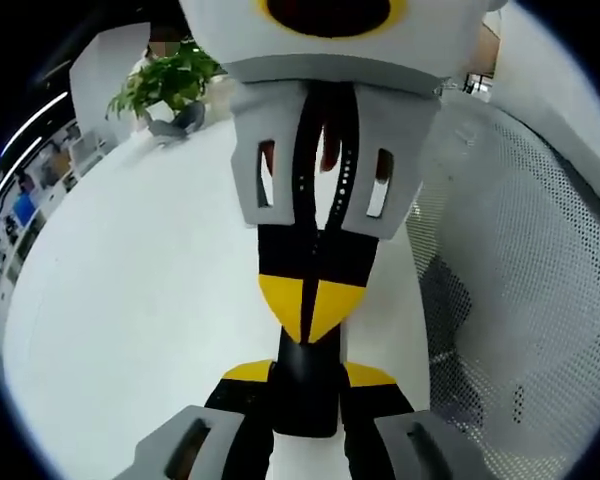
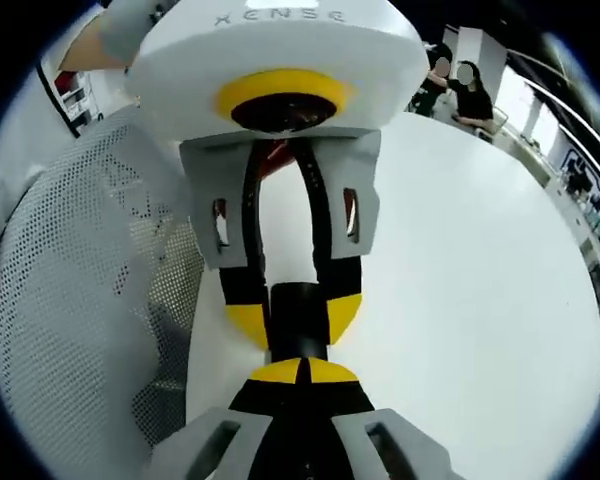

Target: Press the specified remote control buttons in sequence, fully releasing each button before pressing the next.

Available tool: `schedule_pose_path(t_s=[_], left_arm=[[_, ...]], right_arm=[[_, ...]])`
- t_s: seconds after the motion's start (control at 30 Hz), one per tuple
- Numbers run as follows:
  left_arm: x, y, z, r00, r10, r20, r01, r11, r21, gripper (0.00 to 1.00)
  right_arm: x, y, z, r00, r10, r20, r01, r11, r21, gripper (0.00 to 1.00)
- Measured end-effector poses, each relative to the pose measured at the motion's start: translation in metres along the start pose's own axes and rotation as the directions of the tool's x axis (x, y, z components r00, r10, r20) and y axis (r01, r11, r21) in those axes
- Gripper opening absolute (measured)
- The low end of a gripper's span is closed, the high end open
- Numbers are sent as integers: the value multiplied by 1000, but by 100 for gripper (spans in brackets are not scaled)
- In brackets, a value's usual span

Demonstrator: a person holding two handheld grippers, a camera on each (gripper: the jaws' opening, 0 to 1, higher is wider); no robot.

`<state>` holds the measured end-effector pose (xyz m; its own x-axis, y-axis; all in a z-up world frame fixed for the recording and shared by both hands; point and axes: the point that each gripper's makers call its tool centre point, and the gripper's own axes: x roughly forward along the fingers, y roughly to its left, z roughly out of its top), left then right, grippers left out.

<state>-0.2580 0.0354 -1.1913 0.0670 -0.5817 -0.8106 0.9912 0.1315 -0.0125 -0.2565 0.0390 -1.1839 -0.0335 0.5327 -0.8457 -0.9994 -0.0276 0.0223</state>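
left gripper view first: my left gripper (image 1: 310, 376) comes up from the bottom edge with its yellow-tipped jaws spread a little and clamped on either side of a narrow black remote (image 1: 305, 400). the remote stands between the two tips, and i can't make out a single button on it from here. coming down from the top is the right gripper (image 1: 310, 305). its two yellow tips are pressed together into one point, with no gap between them, and that point sits right on the near end of the remote. whether it is pushing or just touching, i cannot tell.

right gripper view, same story from the other side: the right gripper (image 2: 302, 372) is fully closed with nothing between its jaws, yellow tips meeting in a seam just under the remote (image 2: 298, 300). across from me the left gripper (image 2: 295, 318) hangs from the top with the black body pinched between its tips.

under all this is a white table (image 1: 150, 300), also seen as (image 2: 460, 280). a white perforated mesh surface (image 1: 530, 250) curves along one side, seen again at (image 2: 70, 280). a leafy green plant (image 1: 170, 80) stands at the far edge of the table. two seated people (image 2: 460, 90) are at the far end, well apart from the grippers.
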Motion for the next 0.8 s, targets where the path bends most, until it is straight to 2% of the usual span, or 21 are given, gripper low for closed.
schedule_pose_path(t_s=[0.2, 0.4, 0.57, 0.6, 0.7, 0.77, 0.8], left_arm=[[0, 0, 0, 1000, -1, 1, 1, 1000, 2, 24], [-1, 0, 0, 1000, 4, 8, -4, 1000, -7, 24], [0, 0, 0, 1000, 23, 11, -23, 999, -31, 25], [0, 0, 1, 999, 29, 15, -29, 999, -37, 25], [0, 0, 1, 999, 40, 22, -39, 998, -53, 25], [0, 0, 1, 999, 47, 23, -45, 997, -60, 25], [1, 0, 2, 998, 53, 21, -52, 997, -60, 25]], right_arm=[[0, -2, 3, 1000, -11, 23, 10, 999, 35, 0], [-1, -1, 2, 997, -23, 78, 22, 1000, 17, 0], [-6, -3, -7, 990, -63, 123, 47, 991, 123, 1], [-8, -1, -11, 989, -66, 132, 42, 984, 173, 4], [-12, 1, -19, 988, -61, 143, 29, 976, 214, 17], [-14, 0, -28, 989, -82, 121, 55, 976, 212, 22], [-14, 0, -36, 992, -88, 87, 69, 977, 204, 24]])
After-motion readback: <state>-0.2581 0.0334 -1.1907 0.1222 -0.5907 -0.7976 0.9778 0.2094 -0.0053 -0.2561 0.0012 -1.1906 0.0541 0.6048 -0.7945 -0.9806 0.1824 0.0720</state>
